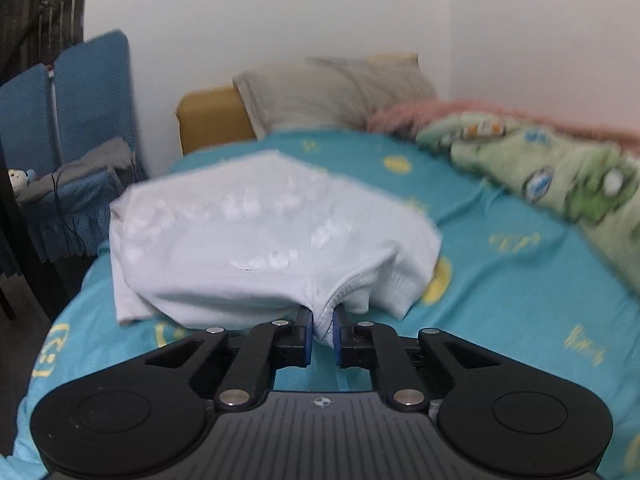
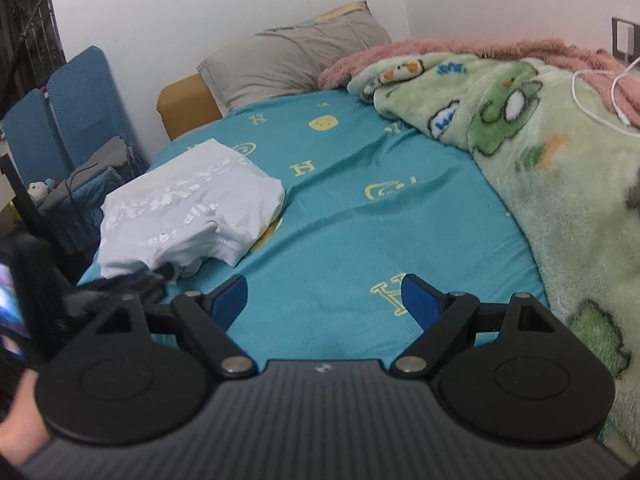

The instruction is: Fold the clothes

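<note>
We saw a bed (image 2: 360, 216) in teal patterned sheet, grey pillow (image 2: 292, 60) at its head, green fleece blanket (image 2: 560, 168) along its right edge; a folded white T-shirt (image 1: 256, 240) lay near the left edge; left gripper (image 1: 324, 330) clenched its hem; right gripper (image 2: 324, 300) gaped, empty.

Left black two-finger gripper (image 1: 323, 330) clamped on white cloth (image 1: 260, 232); right black gripper (image 2: 324, 300) spread wide, empty, tilted downward.
</note>
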`<control>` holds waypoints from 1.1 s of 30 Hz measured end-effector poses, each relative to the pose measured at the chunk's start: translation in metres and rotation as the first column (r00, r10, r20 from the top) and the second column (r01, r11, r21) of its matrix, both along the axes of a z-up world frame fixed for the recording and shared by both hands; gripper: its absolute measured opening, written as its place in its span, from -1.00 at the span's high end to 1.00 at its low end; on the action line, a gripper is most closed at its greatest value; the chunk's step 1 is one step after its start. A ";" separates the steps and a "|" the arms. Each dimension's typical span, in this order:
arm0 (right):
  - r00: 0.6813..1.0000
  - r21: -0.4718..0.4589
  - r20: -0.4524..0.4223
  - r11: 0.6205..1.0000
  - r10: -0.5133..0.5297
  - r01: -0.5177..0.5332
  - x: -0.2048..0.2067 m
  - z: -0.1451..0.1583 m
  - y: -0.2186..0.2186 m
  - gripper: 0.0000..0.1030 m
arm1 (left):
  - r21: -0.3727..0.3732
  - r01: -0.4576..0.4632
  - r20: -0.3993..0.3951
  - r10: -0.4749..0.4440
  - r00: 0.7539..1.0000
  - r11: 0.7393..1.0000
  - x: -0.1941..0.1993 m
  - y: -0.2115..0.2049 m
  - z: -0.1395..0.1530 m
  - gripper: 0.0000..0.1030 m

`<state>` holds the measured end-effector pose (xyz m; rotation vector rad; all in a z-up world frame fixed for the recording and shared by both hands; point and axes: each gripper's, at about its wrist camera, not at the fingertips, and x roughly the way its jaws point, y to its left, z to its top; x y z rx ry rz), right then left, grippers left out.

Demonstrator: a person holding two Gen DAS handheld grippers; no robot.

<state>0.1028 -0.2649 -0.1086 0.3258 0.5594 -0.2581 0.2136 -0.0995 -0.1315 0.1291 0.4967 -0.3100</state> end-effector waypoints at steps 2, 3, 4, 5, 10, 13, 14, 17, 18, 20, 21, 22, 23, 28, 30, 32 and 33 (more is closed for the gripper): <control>1.000 -0.010 0.017 1.000 0.001 -0.001 -0.003 0.002 0.000 -0.66 | -0.035 0.007 0.032 -0.006 0.999 0.999 -0.018 0.004 0.022 0.81; 1.000 -0.016 0.026 1.000 0.001 -0.001 -0.005 0.004 0.000 -0.66 | -0.048 0.011 0.045 -0.009 0.999 0.999 -0.028 0.008 0.032 0.81; 0.999 -0.022 0.038 1.000 0.001 0.000 -0.006 0.005 0.000 -0.66 | -0.058 0.015 0.058 -0.012 0.998 0.998 -0.039 0.013 0.041 0.81; 0.999 -0.031 0.049 1.000 0.002 -0.001 -0.008 0.007 0.001 -0.66 | -0.067 0.019 0.070 -0.015 0.997 0.998 -0.050 0.018 0.051 0.81; 0.995 -0.067 0.097 0.998 0.026 -0.019 -0.016 0.017 0.009 -0.66 | -0.143 0.033 0.119 -0.016 0.993 0.989 -0.101 0.049 0.096 0.82; 0.990 -0.088 0.127 0.995 0.056 -0.045 -0.027 0.026 0.018 -0.66 | -0.205 0.056 0.152 -0.024 0.988 0.977 -0.130 0.068 0.123 0.82; 0.988 -0.095 0.138 0.994 0.068 -0.055 -0.030 0.029 0.021 -0.66 | -0.221 0.075 0.167 -0.038 0.985 0.972 -0.142 0.074 0.131 0.82; 0.977 -0.106 0.176 0.989 0.122 -0.104 -0.043 0.039 0.032 -0.66 | -0.271 0.152 0.222 -0.092 0.971 0.951 -0.176 0.094 0.153 0.82; 0.970 -0.104 0.189 0.986 0.150 -0.132 -0.048 0.042 0.037 -0.66 | -0.287 0.176 0.241 -0.107 0.965 0.942 -0.187 0.102 0.158 0.81; 0.954 -0.103 0.213 0.976 0.210 -0.192 -0.056 0.048 0.047 -0.66 | -0.311 0.196 0.259 -0.115 0.959 0.930 -0.201 0.115 0.164 0.81; 0.944 -0.103 0.223 0.969 0.241 -0.224 -0.059 0.051 0.053 -0.66 | -0.323 0.200 0.258 -0.117 0.959 0.925 -0.205 0.121 0.164 0.81; 0.934 -0.104 0.231 0.961 0.272 -0.255 -0.063 0.052 0.060 -0.66 | -0.337 0.201 0.251 -0.119 0.961 0.920 -0.207 0.126 0.162 0.81; 0.923 -0.102 0.237 0.953 0.303 -0.286 -0.065 0.053 0.067 -0.66 | -0.349 0.202 0.241 -0.121 0.963 0.915 -0.207 0.131 0.160 0.81; 0.865 -0.161 0.238 0.896 0.442 -0.414 -0.058 0.052 0.110 -0.66 | -0.364 0.200 0.187 -0.138 0.972 0.910 -0.196 0.137 0.145 0.80; 0.854 -0.190 0.228 0.881 0.468 -0.433 -0.047 0.051 0.124 -0.66 | -0.329 0.197 0.174 -0.146 0.974 0.924 -0.183 0.130 0.135 0.79; 0.868 -0.200 0.195 0.885 0.456 -0.420 -0.036 0.045 0.132 -0.66 | -0.308 0.195 0.155 -0.153 0.976 0.931 -0.175 0.126 0.124 0.79; 0.877 -0.198 0.177 0.889 0.447 -0.413 -0.031 0.042 0.134 -0.66 | -0.301 0.192 0.144 -0.155 0.977 0.934 -0.172 0.125 0.119 0.79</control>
